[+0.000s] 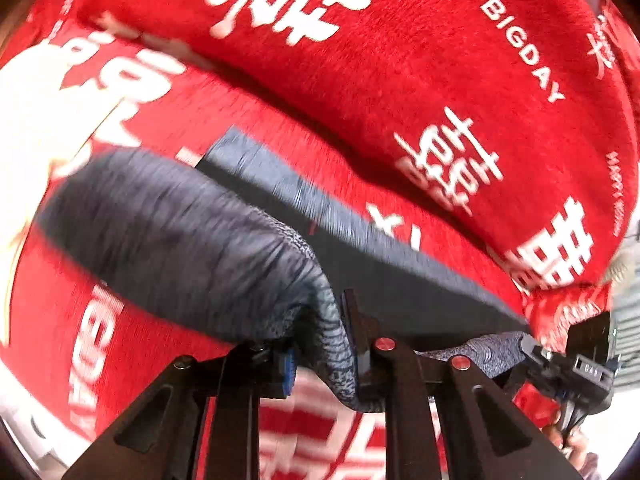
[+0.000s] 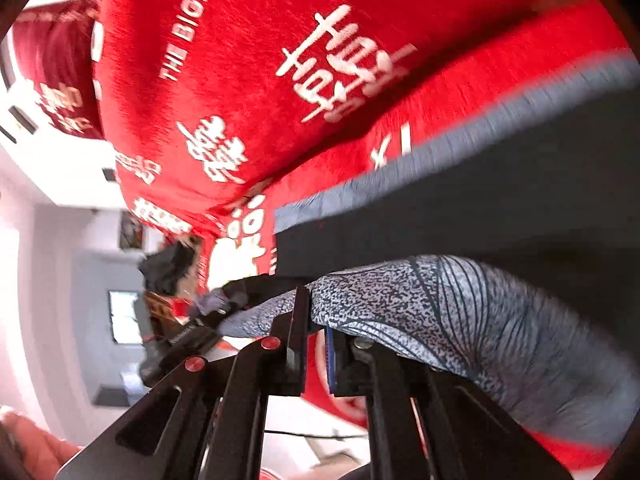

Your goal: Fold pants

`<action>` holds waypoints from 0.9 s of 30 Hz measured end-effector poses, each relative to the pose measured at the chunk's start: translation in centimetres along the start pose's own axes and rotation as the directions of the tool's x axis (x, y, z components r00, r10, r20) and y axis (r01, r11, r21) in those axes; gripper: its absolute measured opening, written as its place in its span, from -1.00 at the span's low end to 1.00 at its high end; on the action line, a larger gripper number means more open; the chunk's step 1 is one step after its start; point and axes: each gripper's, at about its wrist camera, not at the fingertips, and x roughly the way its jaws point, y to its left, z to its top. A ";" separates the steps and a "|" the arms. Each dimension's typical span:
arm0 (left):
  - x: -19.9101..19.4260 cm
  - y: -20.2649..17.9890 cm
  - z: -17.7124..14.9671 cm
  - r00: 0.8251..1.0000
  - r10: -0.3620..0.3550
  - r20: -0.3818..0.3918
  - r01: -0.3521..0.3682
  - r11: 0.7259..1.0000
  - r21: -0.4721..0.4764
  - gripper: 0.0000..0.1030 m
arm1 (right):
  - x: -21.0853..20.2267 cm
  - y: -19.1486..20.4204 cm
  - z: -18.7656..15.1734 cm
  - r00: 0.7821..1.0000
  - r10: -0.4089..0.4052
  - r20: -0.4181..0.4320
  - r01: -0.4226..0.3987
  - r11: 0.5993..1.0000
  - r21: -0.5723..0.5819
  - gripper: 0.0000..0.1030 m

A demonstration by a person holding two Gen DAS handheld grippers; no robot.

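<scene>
A: We have both grippers clamped on the grey patterned pants (image 1: 192, 236) — the left gripper (image 1: 324, 344) pinches a bunched edge, the right gripper (image 2: 316, 332) another; the cloth hangs lifted ahead of our fingers.

B: Our risk is a thin pinch: if the two ends pull apart, the fabric may slip out and fall unevenly.

A: Beneath us lies a red blanket with white lettering (image 1: 420, 60); beyond our right gripper, pale walls (image 2: 52, 248).

Bright, even daylight; a white patch left of the fuzzy red printed blanket (image 1: 400, 80) blows out. Motion blur smears its lettering, and fisheye bending darkens both views' corners.
</scene>
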 end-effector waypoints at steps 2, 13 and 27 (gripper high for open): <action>2.5 -0.6 2.0 0.999 0.037 0.002 -0.037 0.999 0.014 -0.60 | 2.2 -1.2 4.2 0.998 -0.039 -0.049 0.038 0.999 -0.021 -0.79; 10.2 0.0 5.2 0.985 0.160 -0.072 -0.160 0.987 0.000 -0.59 | 10.4 -8.9 11.0 0.974 -0.092 -0.208 0.095 0.995 0.002 -0.71; 3.5 -1.5 2.5 0.946 0.325 -0.010 -0.322 0.940 0.111 0.14 | 13.0 2.0 6.4 0.916 -0.270 -0.298 0.116 0.887 -0.448 0.16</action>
